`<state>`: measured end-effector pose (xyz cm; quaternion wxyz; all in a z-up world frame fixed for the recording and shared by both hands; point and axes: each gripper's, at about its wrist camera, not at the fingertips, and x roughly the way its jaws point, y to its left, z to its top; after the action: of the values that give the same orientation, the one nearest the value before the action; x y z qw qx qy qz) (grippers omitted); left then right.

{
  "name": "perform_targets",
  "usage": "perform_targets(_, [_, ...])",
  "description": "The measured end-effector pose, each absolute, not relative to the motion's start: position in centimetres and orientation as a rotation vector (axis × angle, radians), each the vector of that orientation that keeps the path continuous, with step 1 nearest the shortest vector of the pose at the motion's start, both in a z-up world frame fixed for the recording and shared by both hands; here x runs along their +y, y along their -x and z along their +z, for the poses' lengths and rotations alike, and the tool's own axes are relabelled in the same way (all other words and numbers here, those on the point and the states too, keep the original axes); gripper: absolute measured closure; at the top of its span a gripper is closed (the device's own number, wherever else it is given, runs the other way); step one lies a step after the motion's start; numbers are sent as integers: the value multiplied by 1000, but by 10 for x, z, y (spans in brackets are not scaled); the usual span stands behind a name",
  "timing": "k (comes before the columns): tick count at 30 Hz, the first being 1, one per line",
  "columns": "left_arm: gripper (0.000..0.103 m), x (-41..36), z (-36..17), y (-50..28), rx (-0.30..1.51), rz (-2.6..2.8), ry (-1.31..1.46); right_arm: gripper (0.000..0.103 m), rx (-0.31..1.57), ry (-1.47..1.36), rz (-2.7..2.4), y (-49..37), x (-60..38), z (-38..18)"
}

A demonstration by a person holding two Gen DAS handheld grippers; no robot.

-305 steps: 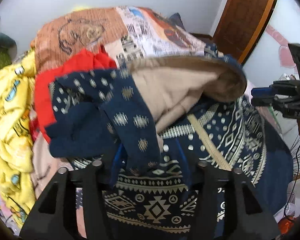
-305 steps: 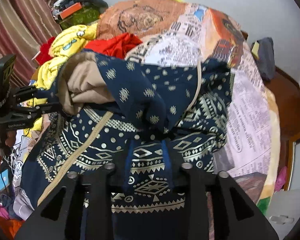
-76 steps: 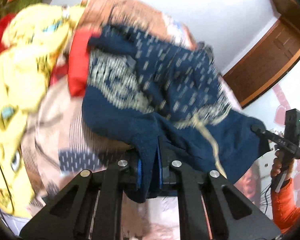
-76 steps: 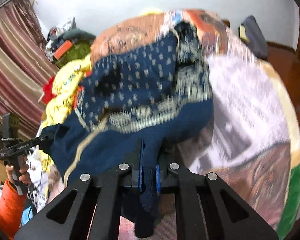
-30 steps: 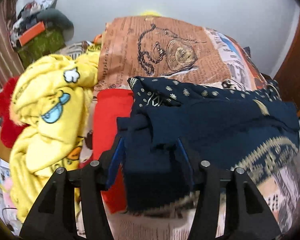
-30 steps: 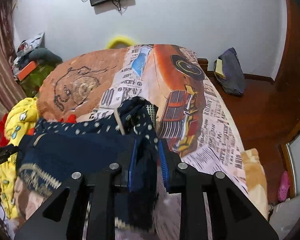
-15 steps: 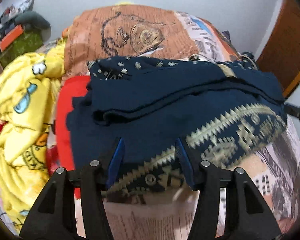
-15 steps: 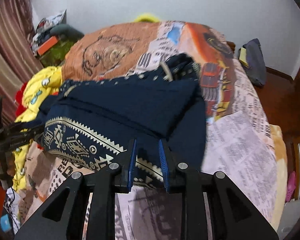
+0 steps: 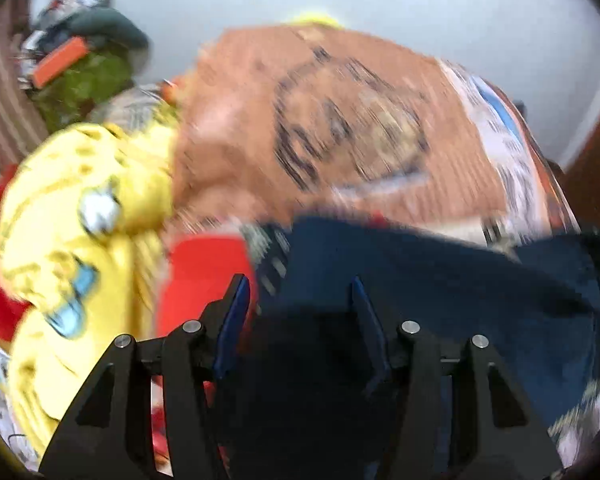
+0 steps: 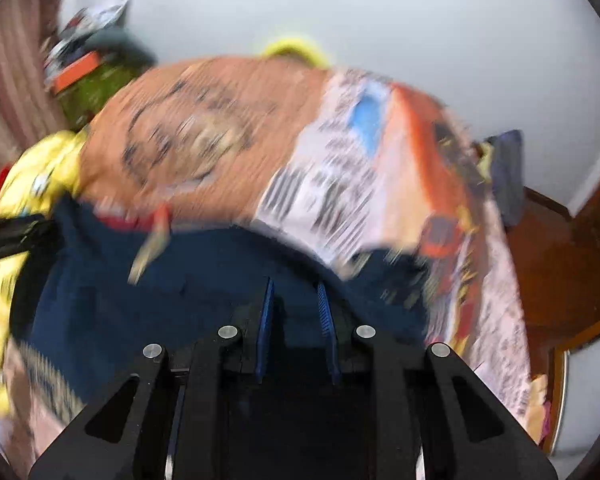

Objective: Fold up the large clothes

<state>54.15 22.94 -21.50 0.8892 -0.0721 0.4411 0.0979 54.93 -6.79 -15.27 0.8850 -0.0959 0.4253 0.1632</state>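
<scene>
I judge a fold just laid: the navy garment (image 9: 440,280) lies on the near bed (image 10: 228,140), my left gripper (image 9: 300,300) wide open and right gripper (image 10: 294,300) narrowly parted, neither gripping; next, re-grip an edge.

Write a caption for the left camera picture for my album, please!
Blurry view: open left gripper over the navy garment on the bed, yellow blanket alongside.
</scene>
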Motion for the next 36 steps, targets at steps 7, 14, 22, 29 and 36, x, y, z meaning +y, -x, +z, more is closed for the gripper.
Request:
perform_targets(7, [50,212,-179,-514,813,113,124,83,858,67,459,-525,-61,-130])
perform_targets(14, [49,146,-192,-473,848,-98,11,82,893,135,620,-471,-23,-144])
perform_targets(22, [35,111,-238,-444,904,-147,-101,51,964,309,552,-453,-17,-191])
perform_targets(29, [15,140,-254,-412,912,-114,-5,22,951,303,427,-441,-72,-190])
perform_targets(36, [13,178,-259,-386,922,-32,104,22,1002,192,305,-437,-140,-190])
